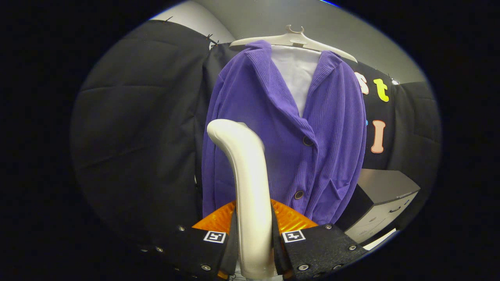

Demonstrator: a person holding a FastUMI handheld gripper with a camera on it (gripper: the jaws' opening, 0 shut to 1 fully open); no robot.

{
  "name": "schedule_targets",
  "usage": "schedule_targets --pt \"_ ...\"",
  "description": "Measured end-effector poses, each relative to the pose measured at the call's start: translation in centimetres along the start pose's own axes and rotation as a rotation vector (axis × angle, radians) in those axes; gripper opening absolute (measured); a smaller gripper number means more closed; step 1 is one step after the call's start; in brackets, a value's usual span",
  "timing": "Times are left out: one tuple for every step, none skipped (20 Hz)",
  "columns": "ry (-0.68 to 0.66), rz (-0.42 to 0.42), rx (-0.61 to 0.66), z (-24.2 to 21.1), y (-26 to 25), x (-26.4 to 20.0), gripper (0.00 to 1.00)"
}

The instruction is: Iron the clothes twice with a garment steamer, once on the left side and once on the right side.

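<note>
Gripper (254,238) clamped on steamer handle (250,187), head approx. at purple jacket (281,140) left-side mid-height; passes done: can't tell.

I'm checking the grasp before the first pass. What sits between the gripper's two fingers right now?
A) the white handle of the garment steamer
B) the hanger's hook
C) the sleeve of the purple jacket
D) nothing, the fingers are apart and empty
A: the gripper has both fingers pressed on the garment steamer, whose white handle rises between them, with the purple jacket hanging beyond it on its hanger.
</note>
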State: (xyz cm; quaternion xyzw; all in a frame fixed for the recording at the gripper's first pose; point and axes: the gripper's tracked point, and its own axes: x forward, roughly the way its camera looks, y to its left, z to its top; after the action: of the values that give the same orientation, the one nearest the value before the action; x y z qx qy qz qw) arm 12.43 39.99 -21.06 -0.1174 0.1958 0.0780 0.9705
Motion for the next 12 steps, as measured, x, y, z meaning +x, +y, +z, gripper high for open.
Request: schedule_targets --pt "0.025 0.000 0.008 -1.2 0.0 0.0 0.38" --pt "0.046 -0.003 0.024 -2.1 -0.1 0.2 0.38" --pt "0.061 -0.007 0.031 -2.9 -0.2 0.3 0.38" --pt "0.067 -0.010 0.025 -3.5 -0.3 0.3 0.38" --pt "0.074 -0.016 0.006 -3.9 -0.3 0.3 0.38" --pt "0.078 -0.021 -0.013 -4.3 -0.3 0.2 0.38" --pt "0.083 -0.020 -0.028 -5.0 -0.3 0.2 0.38" --pt "0.095 -0.018 -0.030 -5.6 -0.3 0.3 0.38" --pt "0.108 -0.017 -0.025 -6.6 -0.2 0.2 0.38" --pt "0.118 -0.017 -0.026 -7.3 -0.2 0.3 0.38" --pt "0.123 -0.020 -0.038 -7.7 -0.2 0.2 0.38" --pt "0.133 -0.023 -0.049 -8.2 -0.3 0.1 0.38"
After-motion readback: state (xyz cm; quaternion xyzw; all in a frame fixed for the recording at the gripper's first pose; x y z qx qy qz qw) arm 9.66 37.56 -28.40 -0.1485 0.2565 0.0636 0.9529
